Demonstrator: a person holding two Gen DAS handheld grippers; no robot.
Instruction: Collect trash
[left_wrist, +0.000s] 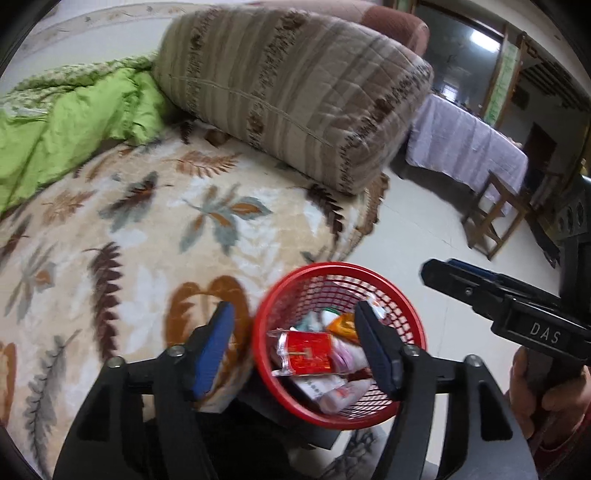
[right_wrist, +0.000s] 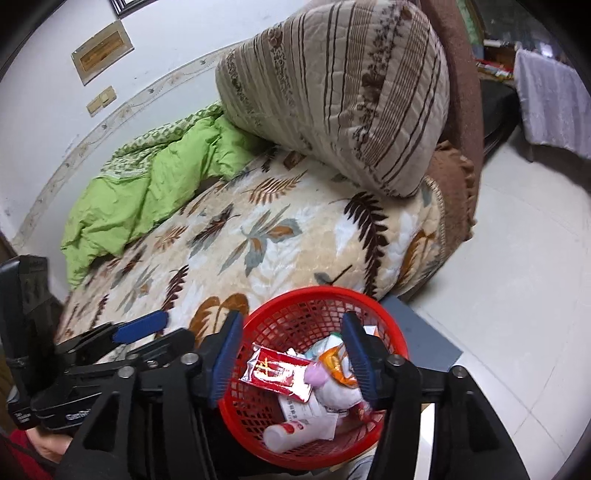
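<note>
A red mesh basket (left_wrist: 332, 267) (right_wrist: 314, 291) stands beside the bed on a dark grey block (right_wrist: 424, 332). It holds trash: a red packet (left_wrist: 306, 352) (right_wrist: 277, 373), an orange wrapper (left_wrist: 343, 325) (right_wrist: 334, 360) and a white bottle (right_wrist: 291, 432). My left gripper (left_wrist: 297, 347) hangs open above the basket's left rim, one finger outside it, nothing between the pads. My right gripper (right_wrist: 291, 354) stands open over the basket, holding nothing. Each shows in the other's view: the right gripper (left_wrist: 443, 273) at the right, the left gripper (right_wrist: 173, 326) at the left.
The bed carries a leaf-patterned blanket (left_wrist: 147, 229) (right_wrist: 277, 240), a green quilt (left_wrist: 74, 125) (right_wrist: 147, 184) and a striped folded quilt (left_wrist: 295, 92) (right_wrist: 351, 92). Pale tiled floor (right_wrist: 517, 295) lies to the right. Farther off stand a table with a lilac cloth (left_wrist: 461, 144) and a wooden chair (left_wrist: 495, 214).
</note>
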